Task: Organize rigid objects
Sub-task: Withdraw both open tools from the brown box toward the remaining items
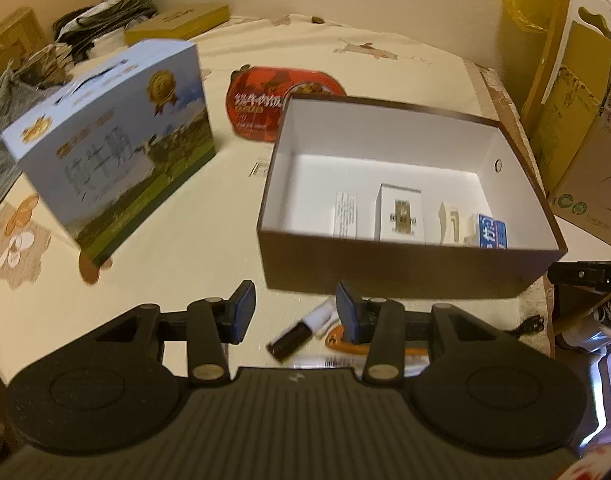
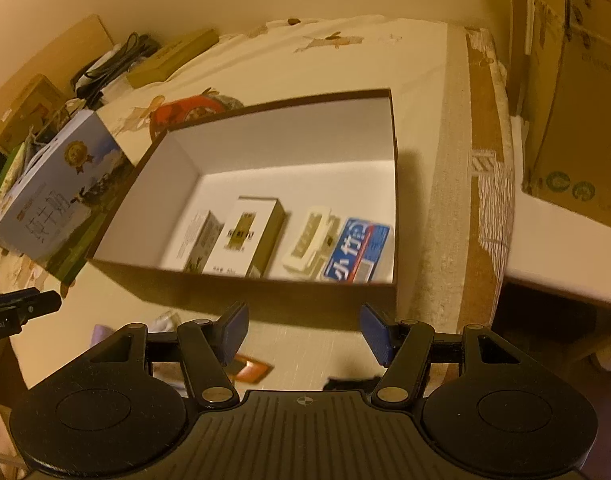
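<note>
The left gripper (image 1: 295, 310) has its blue pads (image 1: 244, 308) apart, and nothing sits between them. Just under them on the table cloth (image 1: 185, 248) lies a small black and white tube (image 1: 301, 330). Its long way runs slanted, black end toward the gripper and white end toward the box. It touches neither pad. Next to it is a flat orange thing (image 1: 337, 338), partly hidden.

The right gripper (image 2: 304, 330) is open too, wider, and holds nothing.

Past both sets of jaws sits a big brown open box (image 2: 241, 288), white inside. Four little packs stand in a row along its near wall: a thin white pack (image 2: 199, 240), a white and gold pack (image 2: 245, 236), a cream pack (image 2: 307, 240) and a blue pack (image 2: 357, 252). Each one's long way runs from the near wall toward the far wall.

To the left of the box stands a tall blue milk carton (image 1: 117, 140), turned at a slant. Behind the box lies a red food pack (image 1: 257, 100).
</note>
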Demonstrator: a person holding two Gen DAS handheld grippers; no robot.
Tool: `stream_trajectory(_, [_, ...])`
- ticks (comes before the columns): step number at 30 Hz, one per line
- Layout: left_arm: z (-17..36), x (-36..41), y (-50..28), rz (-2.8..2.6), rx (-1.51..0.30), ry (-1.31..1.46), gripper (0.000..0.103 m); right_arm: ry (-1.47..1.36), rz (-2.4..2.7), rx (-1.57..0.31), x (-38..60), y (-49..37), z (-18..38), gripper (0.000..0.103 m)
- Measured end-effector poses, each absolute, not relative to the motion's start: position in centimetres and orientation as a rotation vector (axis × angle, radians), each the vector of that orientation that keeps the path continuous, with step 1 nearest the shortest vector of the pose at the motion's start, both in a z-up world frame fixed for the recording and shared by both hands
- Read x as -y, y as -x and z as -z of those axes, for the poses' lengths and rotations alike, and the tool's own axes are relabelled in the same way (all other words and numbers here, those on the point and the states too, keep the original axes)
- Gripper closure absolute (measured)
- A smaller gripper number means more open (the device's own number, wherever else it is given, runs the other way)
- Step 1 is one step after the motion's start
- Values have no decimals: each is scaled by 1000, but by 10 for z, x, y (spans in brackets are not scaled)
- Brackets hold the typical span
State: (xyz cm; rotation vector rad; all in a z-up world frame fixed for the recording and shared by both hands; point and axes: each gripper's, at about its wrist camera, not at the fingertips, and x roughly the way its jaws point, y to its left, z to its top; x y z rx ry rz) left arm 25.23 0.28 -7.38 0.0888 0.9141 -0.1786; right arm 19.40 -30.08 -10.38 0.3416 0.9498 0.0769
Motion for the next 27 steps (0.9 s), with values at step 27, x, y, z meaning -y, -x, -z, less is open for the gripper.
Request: stream_trajectory(27, [119,-41,-177,22,-1043,-19,64,-399,-66,-1084,291,-147,150,44])
